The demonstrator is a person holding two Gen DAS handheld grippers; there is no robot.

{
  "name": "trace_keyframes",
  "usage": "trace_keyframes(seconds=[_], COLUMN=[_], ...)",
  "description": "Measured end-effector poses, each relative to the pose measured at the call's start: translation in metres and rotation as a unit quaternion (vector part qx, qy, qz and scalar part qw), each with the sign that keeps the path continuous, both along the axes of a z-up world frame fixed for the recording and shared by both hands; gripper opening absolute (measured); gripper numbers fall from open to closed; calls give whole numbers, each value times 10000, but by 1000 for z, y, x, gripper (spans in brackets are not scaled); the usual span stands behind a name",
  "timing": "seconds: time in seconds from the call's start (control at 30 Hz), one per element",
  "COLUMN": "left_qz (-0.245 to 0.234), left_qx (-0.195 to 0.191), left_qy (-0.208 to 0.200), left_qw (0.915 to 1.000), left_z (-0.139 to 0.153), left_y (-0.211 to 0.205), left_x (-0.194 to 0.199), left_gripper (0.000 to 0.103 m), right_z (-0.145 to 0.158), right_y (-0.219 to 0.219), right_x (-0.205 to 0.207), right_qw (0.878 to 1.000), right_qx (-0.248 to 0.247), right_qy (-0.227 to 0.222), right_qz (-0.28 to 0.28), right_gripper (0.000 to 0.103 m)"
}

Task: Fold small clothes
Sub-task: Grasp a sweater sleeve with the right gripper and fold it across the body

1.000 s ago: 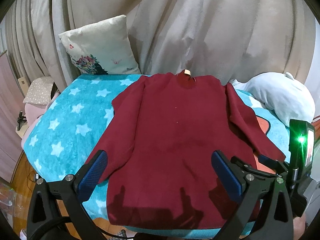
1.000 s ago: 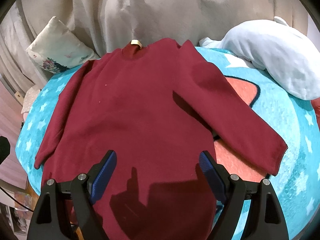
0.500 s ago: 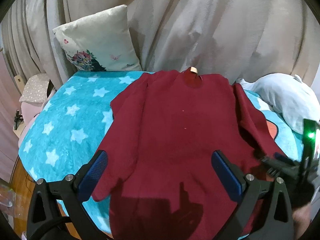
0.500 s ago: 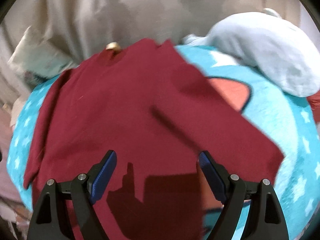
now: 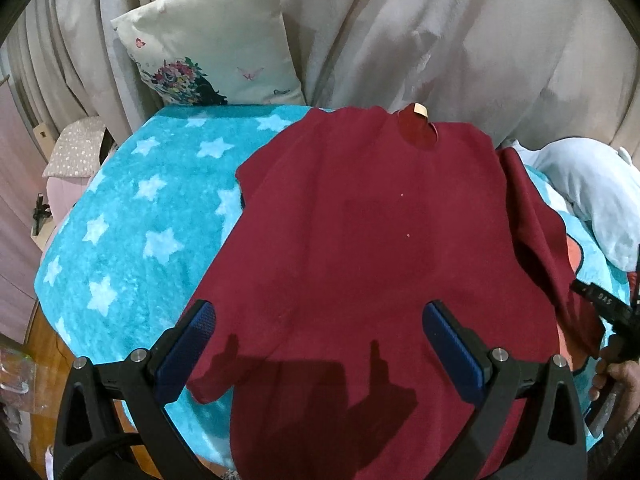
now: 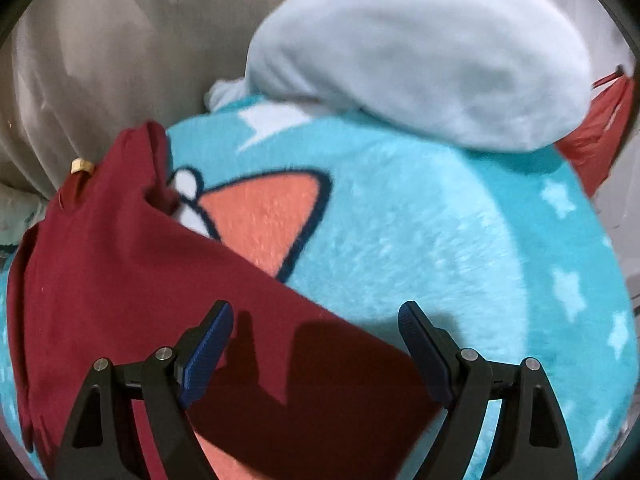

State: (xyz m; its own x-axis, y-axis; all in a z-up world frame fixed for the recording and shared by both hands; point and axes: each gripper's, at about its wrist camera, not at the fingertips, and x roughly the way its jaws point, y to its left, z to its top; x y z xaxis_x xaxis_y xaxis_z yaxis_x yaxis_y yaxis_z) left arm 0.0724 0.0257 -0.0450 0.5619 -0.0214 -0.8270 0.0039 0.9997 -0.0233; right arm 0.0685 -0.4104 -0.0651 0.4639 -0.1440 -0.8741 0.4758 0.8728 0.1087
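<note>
Right tongs (image 6: 316,336) swung toward sleeve, both tongs spread, sweater (image 5: 360,240) flat

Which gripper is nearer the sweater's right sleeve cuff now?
Right. The right gripper hangs open just over the right sleeve cuff at the blanket's edge. The left gripper is open over the maroon sweater's body, farther off.

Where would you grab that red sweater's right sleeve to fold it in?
Probably at the cuff end of the right sleeve, coming from the outer, right side. It lies flat and angled away from the sweater body, its edge free on the blanket. The open right gripper already straddles that edge.
</note>
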Motion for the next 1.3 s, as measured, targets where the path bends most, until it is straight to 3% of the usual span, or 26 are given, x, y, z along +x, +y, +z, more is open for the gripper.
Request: trace_keyframes(seconds=[0.1,0.2,0.27,0.33,0.37,0.43,0.5,0.57,0.77,0.8,0.93,0.97,1.1,1.2,1.3], left_qz=[20,28,51,103,160,267,421,609,1287,1426,1894,1934,1701,1188,500], left_qx=[-8,-30,-53,-88,-112,-184,-281,-355,-388,-405,-339,-259,-111,6,385], left_qy=[22,20,26,31,21,7,-11,-37,-163,-172,-201,-198,-136,-173,-277], left_qw=[10000,10000,10000,9999,9998,9995,9987,9975,9908,9888,9811,9806,9853,9928,9976], left_z=[-1,-1,-1,0,1,4,7,10,14,13,7,5,-8,-18,-27], left_y=[-3,-7,-10,-9,-8,-5,2,12,52,62,98,105,112,101,81], left_x=[0,-1,-3,-3,-4,-4,-5,-6,-10,-11,-7,-3,17,35,59], left_gripper=[103,103,103,103,103,103,103,103,103,103,103,103,103,103,103], right_z=[-8,-13,-12,-10,-10,-8,-2,6,17,19,31,34,41,31,19], right_y=[6,13,18,21,20,18,14,6,-45,-52,-61,-57,-31,-7,17], right_x=[6,7,6,6,5,3,-5,-12,-33,-37,-54,-58,-58,-53,-50], right_qw=[9995,9980,9961,9938,9928,9918,9921,9945,9892,9890,9930,9933,9949,9968,9966], right_qx=[-173,-242,-278,-128,77,269,222,-135,-1427,-1400,-954,-937,-876,-759,-765], right_qy=[72,50,-7,-20,-15,-27,-80,-89,206,203,-77,-165,-332,-265,-95], right_qz=[259,585,841,1103,1198,1247,1234,1035,-268,-438,-688,-651,-369,-36,291], right_gripper=[94,90,65,24,14,11,10,10,14,18,54,55,56,57,57])
